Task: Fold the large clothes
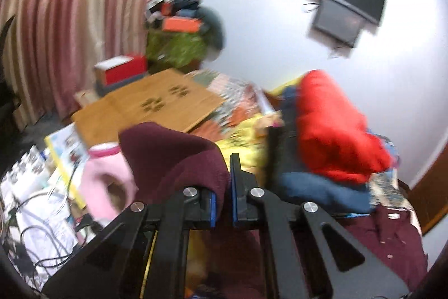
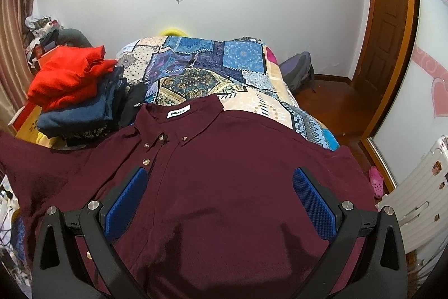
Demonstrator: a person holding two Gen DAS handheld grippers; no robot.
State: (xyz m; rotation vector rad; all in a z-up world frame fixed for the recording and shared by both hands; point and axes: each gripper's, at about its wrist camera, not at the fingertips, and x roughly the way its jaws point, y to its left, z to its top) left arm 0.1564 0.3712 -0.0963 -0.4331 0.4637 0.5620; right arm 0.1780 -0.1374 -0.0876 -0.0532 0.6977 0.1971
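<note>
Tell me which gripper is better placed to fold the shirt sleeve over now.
Probably the left gripper: it is shut on the shirt cloth. The right gripper hangs open above the shirt front, holding nothing.

The dark red button shirt [image 2: 224, 173] lies spread front-up on the bed, collar with white label away from the camera, while one part of its cloth [image 1: 173, 159] is lifted up.
</note>
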